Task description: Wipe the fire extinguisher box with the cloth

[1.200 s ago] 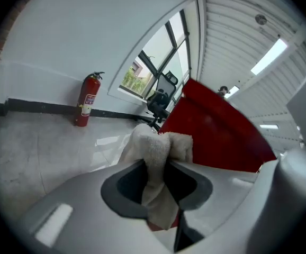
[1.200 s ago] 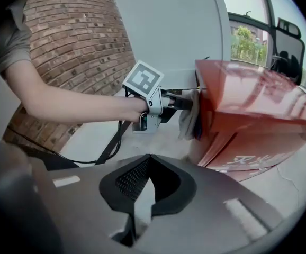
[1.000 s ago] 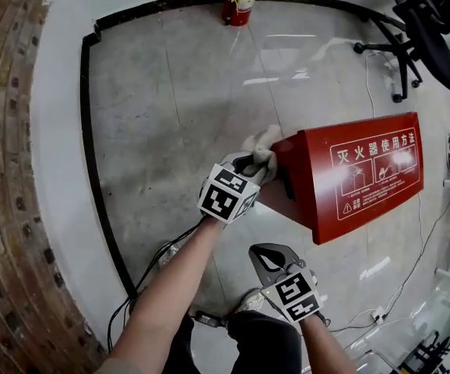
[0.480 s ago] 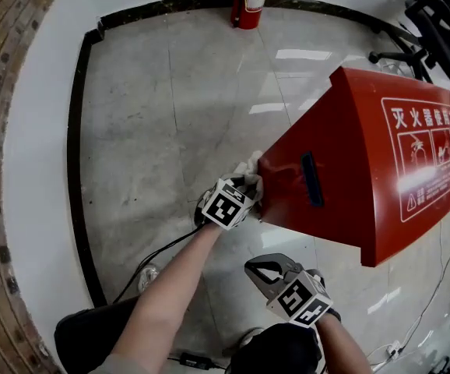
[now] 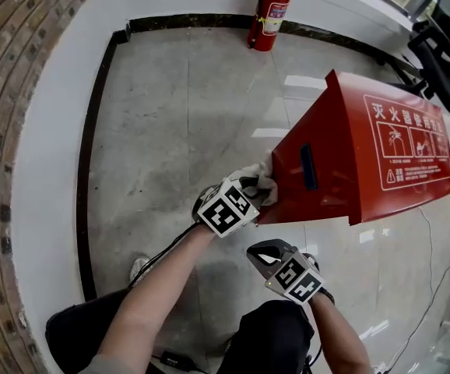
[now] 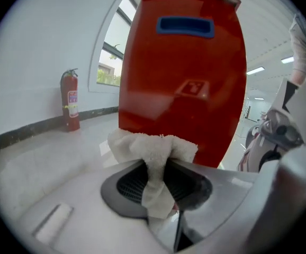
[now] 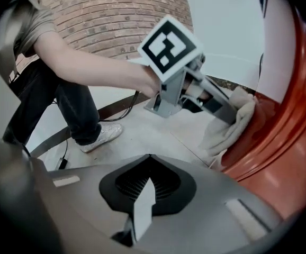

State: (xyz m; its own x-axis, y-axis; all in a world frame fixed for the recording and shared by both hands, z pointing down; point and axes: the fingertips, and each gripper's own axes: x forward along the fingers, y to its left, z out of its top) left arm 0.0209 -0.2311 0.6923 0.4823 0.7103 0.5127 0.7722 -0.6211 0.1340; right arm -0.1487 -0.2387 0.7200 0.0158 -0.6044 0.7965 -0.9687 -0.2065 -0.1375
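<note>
The red fire extinguisher box (image 5: 361, 166) stands on the floor at the right of the head view, its narrow side with a blue handle slot (image 5: 309, 167) facing me. My left gripper (image 5: 254, 184) is shut on a white cloth (image 5: 261, 179), which presses against the box's lower left corner. In the left gripper view the cloth (image 6: 152, 151) bunches between the jaws in front of the box (image 6: 187, 78). My right gripper (image 5: 265, 253) is shut and empty, low beside the box. The right gripper view shows the cloth (image 7: 232, 127) against the red box (image 7: 288, 142).
A red fire extinguisher (image 5: 272, 12) stands against the white wall at the top; it shows too in the left gripper view (image 6: 70, 100). A brick wall (image 5: 11, 68) curves along the left. Office chairs (image 5: 443, 49) are at the far right. A cable (image 5: 163, 248) runs across the floor near my legs.
Both grippers have dropped lower. The cloth has slid down the box's side to its bottom left corner. The right gripper has sunk beside the box, still shut.
</note>
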